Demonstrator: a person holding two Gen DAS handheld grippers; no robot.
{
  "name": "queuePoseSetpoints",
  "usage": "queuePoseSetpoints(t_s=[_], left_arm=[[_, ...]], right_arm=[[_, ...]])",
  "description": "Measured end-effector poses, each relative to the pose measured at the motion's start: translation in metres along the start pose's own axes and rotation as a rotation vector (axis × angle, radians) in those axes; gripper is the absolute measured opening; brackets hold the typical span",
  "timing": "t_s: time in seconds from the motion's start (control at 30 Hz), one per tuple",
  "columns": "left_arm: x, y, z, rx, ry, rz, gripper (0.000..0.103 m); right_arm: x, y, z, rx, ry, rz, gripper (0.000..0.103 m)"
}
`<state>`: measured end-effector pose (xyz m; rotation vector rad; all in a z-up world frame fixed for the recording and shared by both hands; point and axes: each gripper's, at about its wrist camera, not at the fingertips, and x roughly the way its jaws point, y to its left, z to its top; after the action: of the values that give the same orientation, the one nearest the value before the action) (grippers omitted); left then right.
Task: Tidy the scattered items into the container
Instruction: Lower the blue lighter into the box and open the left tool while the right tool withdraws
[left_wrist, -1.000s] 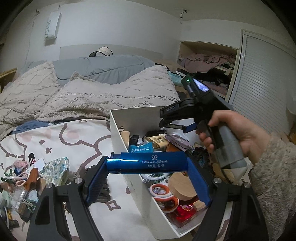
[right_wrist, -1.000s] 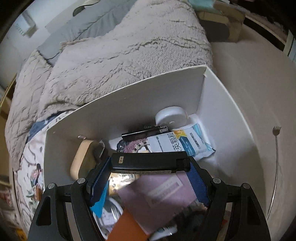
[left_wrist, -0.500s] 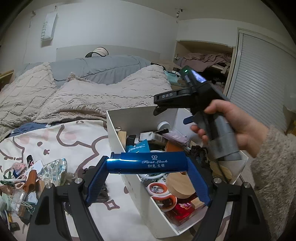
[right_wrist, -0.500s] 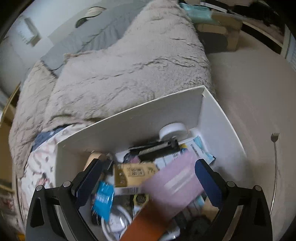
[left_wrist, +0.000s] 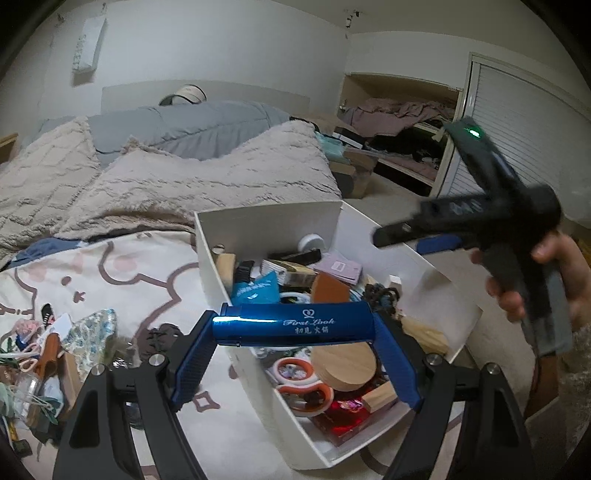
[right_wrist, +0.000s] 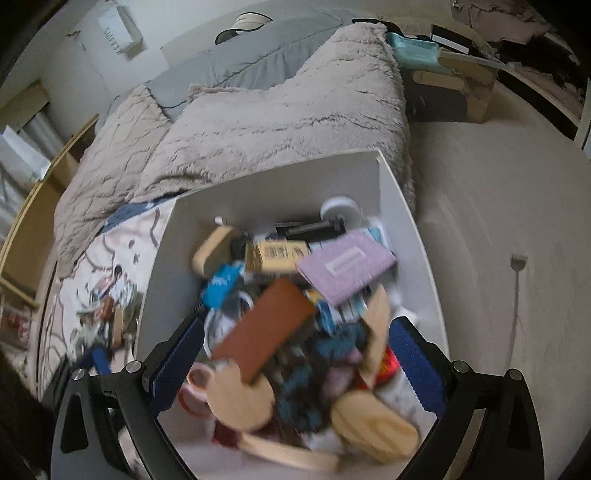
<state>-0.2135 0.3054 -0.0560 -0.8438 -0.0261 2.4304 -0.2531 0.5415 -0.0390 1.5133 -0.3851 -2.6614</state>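
bedroom, cartoon bedsheet (left_wrist: 122, 280); white box (left_wrist: 266, 225) heaped full. left gripper (left_wrist: 295, 328) clamps a blue lighter (left_wrist: 291, 325) over the near rim. right gripper (right_wrist: 295, 365) wide, empty. risk: lighter released early slides off the heap onto the sheet.

Beige fluffy blanket (left_wrist: 207, 173), grey duvet (left_wrist: 192, 125), cap (left_wrist: 186, 94) behind, cluttered closet shelves (left_wrist: 402, 144), louvred door (left_wrist: 517, 122)

A white rectangular cardboard box (left_wrist: 266, 225) sits on the cartoon-print bedsheet (left_wrist: 122, 273), before a beige fluffy blanket (left_wrist: 207, 177); scattered small items (left_wrist: 40, 354) lie left of it.
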Motion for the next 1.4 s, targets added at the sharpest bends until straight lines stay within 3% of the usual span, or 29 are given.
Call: queuePoseSetpoints(t_s=[0.23, 0.47, 0.7, 0.93, 1.27, 1.4], left_arm=[[0.014, -0.014, 0.012, -0.001, 0.048, -0.017, 0.083], [0.037, -0.032, 0.035, 0.029, 0.099, -0.015, 0.083], [0.072, -0.031, 0.059, -0.022, 0.161, -0.016, 0.083], [0.105, -0.022, 0.065, -0.059, 0.235, 0.017, 0.083], [0.095, -0.017, 0.062, -0.011, 0.256, 0.067, 0.083], [0.095, -0.013, 0.059, -0.04, 0.299, 0.046, 0.083]], right_arm=[[-0.009, -0.028, -0.024, 0.001, -0.021, 0.024, 0.1], [-0.012, -0.063, -0.027, 0.092, -0.052, 0.082, 0.1], [-0.013, -0.06, -0.02, 0.022, -0.063, 0.051, 0.1], [-0.006, -0.065, -0.021, 0.051, -0.039, 0.07, 0.1], [-0.002, -0.066, -0.02, 0.069, -0.022, 0.099, 0.1], [0.001, -0.068, -0.02, 0.086, -0.01, 0.115, 0.1]])
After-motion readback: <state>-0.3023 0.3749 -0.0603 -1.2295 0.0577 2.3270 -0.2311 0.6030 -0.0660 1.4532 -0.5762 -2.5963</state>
